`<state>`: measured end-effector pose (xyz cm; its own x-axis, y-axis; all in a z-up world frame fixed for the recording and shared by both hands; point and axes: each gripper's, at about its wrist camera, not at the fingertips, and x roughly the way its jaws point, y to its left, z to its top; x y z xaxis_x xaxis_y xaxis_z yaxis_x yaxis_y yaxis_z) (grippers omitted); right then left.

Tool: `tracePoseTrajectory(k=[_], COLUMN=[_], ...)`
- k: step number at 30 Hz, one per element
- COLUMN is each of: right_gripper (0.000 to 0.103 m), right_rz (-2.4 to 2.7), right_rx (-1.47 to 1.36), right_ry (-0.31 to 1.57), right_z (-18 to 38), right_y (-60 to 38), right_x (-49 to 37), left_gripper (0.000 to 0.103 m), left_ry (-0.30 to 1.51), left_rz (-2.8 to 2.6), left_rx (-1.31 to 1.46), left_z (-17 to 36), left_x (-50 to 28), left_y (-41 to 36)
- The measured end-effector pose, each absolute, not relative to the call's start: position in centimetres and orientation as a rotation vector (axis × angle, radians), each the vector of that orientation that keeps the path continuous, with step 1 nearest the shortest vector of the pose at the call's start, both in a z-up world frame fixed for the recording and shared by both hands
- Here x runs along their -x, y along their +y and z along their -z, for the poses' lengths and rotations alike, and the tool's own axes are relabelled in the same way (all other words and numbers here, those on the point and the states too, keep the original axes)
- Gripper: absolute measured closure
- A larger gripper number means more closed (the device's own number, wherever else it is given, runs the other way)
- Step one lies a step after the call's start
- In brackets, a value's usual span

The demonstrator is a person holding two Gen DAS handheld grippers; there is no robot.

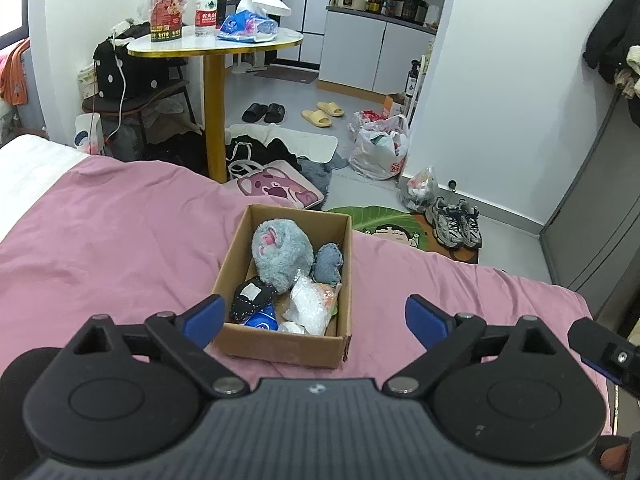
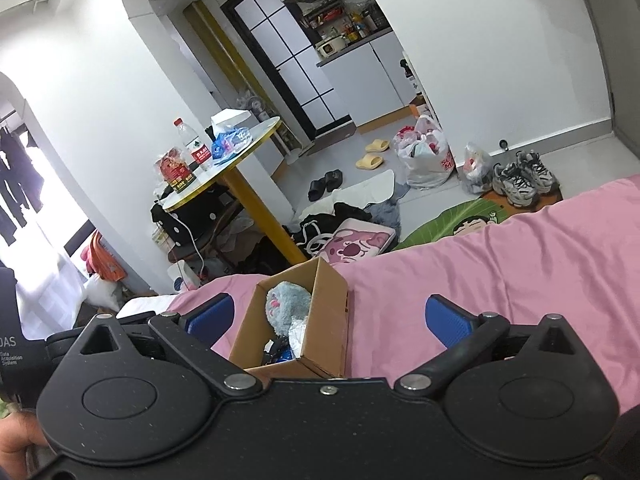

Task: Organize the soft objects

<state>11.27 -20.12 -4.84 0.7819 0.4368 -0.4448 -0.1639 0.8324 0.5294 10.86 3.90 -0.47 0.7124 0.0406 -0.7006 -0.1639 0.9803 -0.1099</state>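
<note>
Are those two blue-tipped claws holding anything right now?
No. The left gripper and right gripper both stand open and empty; the soft toys lie in the cardboard box.

The red snack bag [image 1: 167, 16] on the desk [image 1: 240, 42] carries "tnt" twice along its dark lower band. A black device [image 2: 12, 344] at the right view's left edge reads "Data Acquisition System".

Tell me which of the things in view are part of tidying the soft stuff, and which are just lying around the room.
Part of the job:
- cardboard box on the pink bedcover
- grey plush toy in the box
- small blue-grey plush beside it

Just lying about:
- water bottle on the round table
- yellow slippers
- sneakers
- white plastic bag
</note>
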Motion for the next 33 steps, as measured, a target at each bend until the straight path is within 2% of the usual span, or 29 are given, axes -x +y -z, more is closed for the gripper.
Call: tracePoseTrajectory(k=[33], right_gripper=[0.000], right_rz=[-0.328], right_rx=[-0.274], right_ry=[0.588], right_z=[0.5], right_y=[-18.7], right_x=[-2.8], left_gripper=[0.004], left_ry=[0.693], left_rz=[-0.008], left_rx=[0.055], left_z=[-3.5], left_x=[-1.3], left_y=[4.3])
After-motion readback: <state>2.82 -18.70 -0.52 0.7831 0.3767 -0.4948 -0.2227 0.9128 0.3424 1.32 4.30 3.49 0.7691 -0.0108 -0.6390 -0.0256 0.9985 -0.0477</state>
